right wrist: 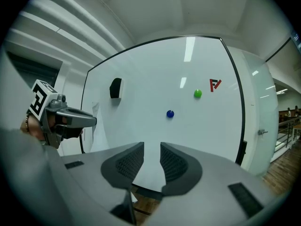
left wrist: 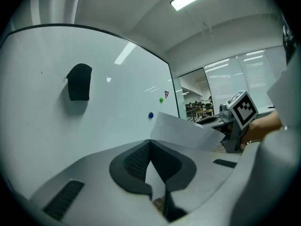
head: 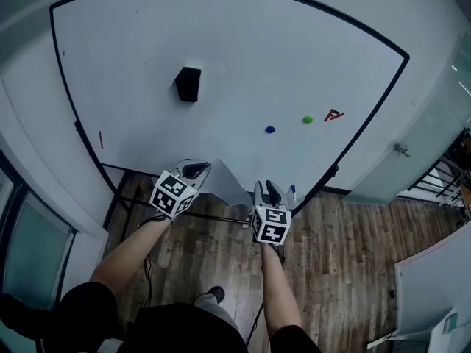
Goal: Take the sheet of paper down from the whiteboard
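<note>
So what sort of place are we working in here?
Most likely an office or meeting area: a large whiteboard with an eraser and coloured magnets, a wood-look floor, and desks beyond glass partitions in the left gripper view.

Left hand-held gripper (head: 197, 170) clamped shut; right hand-held gripper (head: 266, 190) held with jaws apart.

The eraser (head: 188, 84) sits on the whiteboard (head: 221, 43), magnets (head: 270, 130) to its right, sheet (head: 229, 184) below.
</note>
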`<state>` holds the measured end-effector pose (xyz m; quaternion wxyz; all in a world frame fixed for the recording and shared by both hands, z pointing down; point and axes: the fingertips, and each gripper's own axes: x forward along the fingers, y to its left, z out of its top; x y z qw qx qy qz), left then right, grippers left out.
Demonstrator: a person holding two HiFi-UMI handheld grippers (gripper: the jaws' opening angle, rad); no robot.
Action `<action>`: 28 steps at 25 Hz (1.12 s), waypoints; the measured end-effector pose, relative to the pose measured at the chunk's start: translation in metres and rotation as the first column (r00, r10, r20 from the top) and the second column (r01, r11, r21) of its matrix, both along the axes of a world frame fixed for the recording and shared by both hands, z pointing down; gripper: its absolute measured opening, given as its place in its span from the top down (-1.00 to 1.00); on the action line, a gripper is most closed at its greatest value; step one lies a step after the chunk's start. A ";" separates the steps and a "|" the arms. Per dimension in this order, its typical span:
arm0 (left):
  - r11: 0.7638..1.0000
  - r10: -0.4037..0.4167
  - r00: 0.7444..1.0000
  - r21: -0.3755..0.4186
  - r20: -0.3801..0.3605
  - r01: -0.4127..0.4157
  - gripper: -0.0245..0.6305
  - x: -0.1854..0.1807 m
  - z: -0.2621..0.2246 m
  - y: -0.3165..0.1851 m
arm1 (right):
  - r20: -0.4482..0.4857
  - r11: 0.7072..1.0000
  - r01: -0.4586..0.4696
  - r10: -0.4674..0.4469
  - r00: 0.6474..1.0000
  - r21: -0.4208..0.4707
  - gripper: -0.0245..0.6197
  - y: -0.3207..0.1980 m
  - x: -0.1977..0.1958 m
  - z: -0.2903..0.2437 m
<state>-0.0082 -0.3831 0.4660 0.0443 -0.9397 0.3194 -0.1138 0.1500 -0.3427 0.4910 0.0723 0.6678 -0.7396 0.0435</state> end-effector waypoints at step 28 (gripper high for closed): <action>0.999 -0.040 0.999 -0.009 0.001 0.040 0.86 -0.034 0.007 0.048 | 0.000 1.000 -0.022 0.022 1.000 0.015 0.76 0.065 -0.001 -0.007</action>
